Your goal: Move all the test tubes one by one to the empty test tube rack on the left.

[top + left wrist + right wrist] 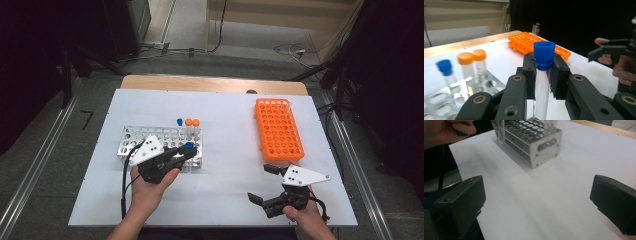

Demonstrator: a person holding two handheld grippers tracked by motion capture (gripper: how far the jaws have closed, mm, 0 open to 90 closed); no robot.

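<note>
Four capped tubes [188, 146], two racks [278, 129]

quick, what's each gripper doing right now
left gripper: closed on the blue-capped tube.
right gripper: jaws open, holding nothing.

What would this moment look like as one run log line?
left hand-held gripper: shut on blue-capped tube, beside metal rack | right hand-held gripper: open, nothing between jaws | orange rack: no tubes

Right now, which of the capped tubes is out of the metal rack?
The blue-capped tube clamped in the left gripper. The other blue-capped tube and two orange-capped tubes stand in the metal rack.
</note>
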